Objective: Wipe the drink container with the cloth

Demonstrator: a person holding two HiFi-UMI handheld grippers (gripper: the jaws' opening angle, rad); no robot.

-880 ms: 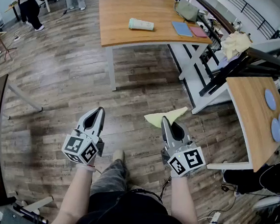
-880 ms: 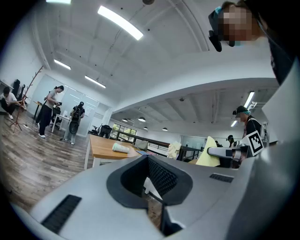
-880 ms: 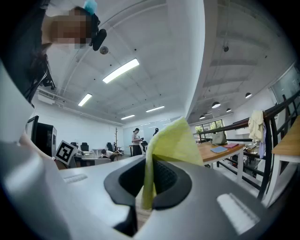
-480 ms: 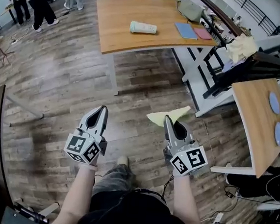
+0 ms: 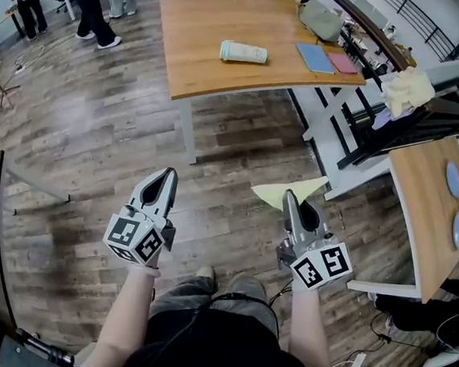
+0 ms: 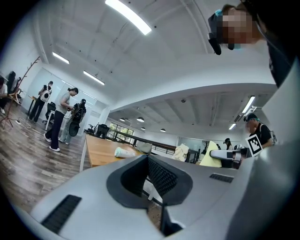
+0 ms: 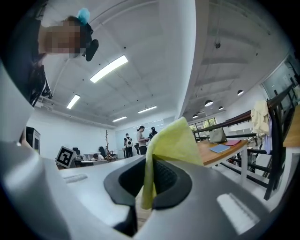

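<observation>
Office floor: cup [image 5: 244, 52] lies on its side on table [image 5: 194, 64], long axis L-R, well ahead of both grippers, approx. midway betw. them. R gripper [image 5: 291, 202] pinches yellow cloth [image 5: 275, 195]; L gripper [image 5: 167, 177] pressed closed, empty.

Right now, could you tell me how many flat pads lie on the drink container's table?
2: a blue pad right of the drink container, a pink pad beyond it; the bag may hide more.
</observation>
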